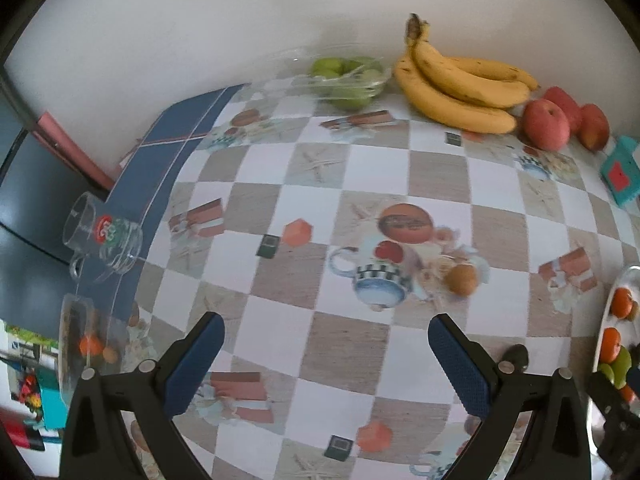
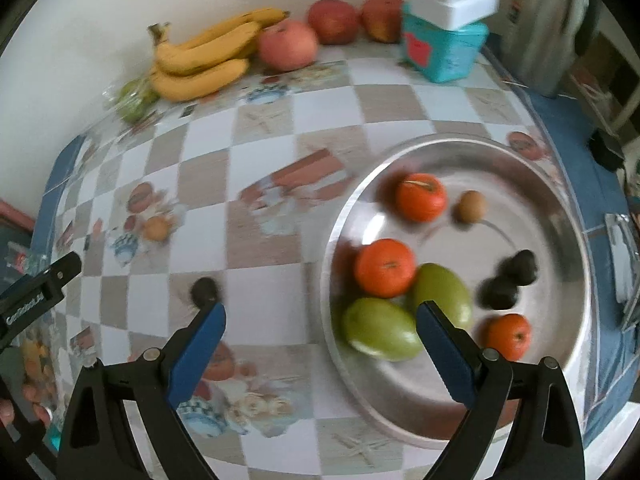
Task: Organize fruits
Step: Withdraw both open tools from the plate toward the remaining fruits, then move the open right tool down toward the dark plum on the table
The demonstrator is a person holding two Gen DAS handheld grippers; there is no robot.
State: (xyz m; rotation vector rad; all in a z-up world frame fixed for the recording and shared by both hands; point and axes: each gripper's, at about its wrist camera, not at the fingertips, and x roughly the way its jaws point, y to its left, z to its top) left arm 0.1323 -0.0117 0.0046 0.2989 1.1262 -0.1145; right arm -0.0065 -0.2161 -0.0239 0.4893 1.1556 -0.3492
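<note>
A steel plate (image 2: 544, 200) in the right wrist view holds three oranges (image 2: 385, 267), two green mangoes (image 2: 378, 329), a small brown fruit (image 2: 471, 206) and two dark fruits (image 2: 507, 280). My right gripper (image 2: 320, 332) hovers open over the plate's left rim, holding nothing. One dark fruit (image 2: 205, 290) lies on the cloth by its left fingertip, and a brown fruit (image 2: 156, 228) lies farther left. My left gripper (image 1: 326, 360) hangs open and empty above the checked tablecloth, with the brown fruit (image 1: 462, 279) ahead and the dark fruit (image 1: 516, 356) by its right finger.
Along the back wall lie bananas (image 1: 460, 84), red apples (image 1: 546, 124) and green fruits in a clear container (image 1: 348, 76). A teal box (image 2: 444, 48) carries a white device. A glass mug (image 1: 104, 240) stands at the table's left edge. A hand (image 2: 8, 408) shows at lower left.
</note>
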